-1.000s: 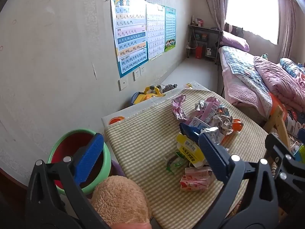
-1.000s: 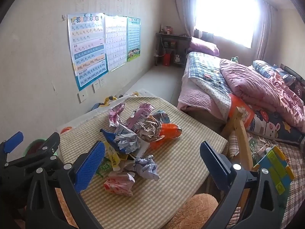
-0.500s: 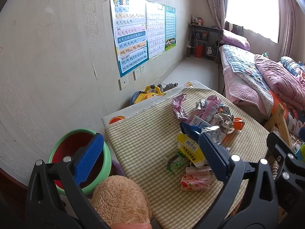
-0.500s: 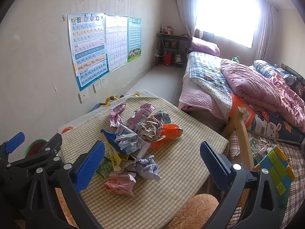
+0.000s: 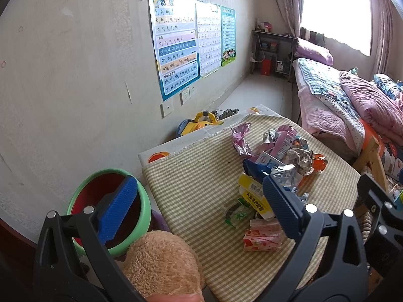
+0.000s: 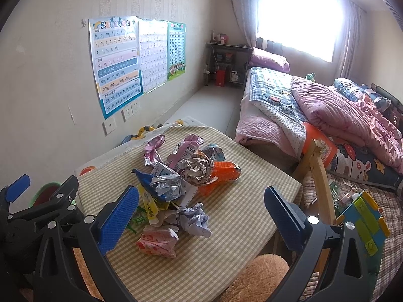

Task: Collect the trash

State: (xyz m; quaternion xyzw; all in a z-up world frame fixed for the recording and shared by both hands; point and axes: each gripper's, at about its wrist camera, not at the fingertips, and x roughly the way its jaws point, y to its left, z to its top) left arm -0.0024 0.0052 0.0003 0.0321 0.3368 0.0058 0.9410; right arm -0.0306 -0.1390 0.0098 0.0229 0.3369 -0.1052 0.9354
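Bedroom walls hung with letter charts (image 6: 114, 68) frame a low desk (image 6: 226, 216) covered in green-checked cloth, and I hold a pair of fingers over its near edge in each hand.

My left fingers (image 5: 199, 209) stand wide apart with nothing between them; one blue pad (image 5: 118, 211) hangs over the green-rimmed red plastic bin (image 5: 143, 209) that sits just off the desk's left edge, the other over the near part of the trash. My right fingers (image 6: 199, 216) are spread just as wide and empty, above the near right stretch of the cloth.

Closest to me on the desk lies a pink strawberry-print wrapper (image 6: 157, 241), near the front edge. Just beyond it is a crumpled lilac paper ball (image 6: 195, 220), and to its left a small green wrapper (image 5: 238, 214) and a yellow carton (image 5: 254, 197). Farther in, toward the middle, the main heap of trash (image 6: 186, 171) piles up: a crushed silver foil bag (image 6: 167, 183) touching a blue packet (image 6: 143, 177), a crumpled brownish foil ball (image 6: 199, 170), an orange plastic bag (image 6: 223, 175) on the right side, and a pink milk carton (image 6: 187, 152) behind. A twisted pink foil wrapper (image 6: 152, 151) lies slightly apart toward the far left corner.

A tan plush toy (image 5: 161, 264) sits under my left fingers by the desk's near left corner. Off the right edge stands a bed (image 6: 289, 105) with pink quilts.
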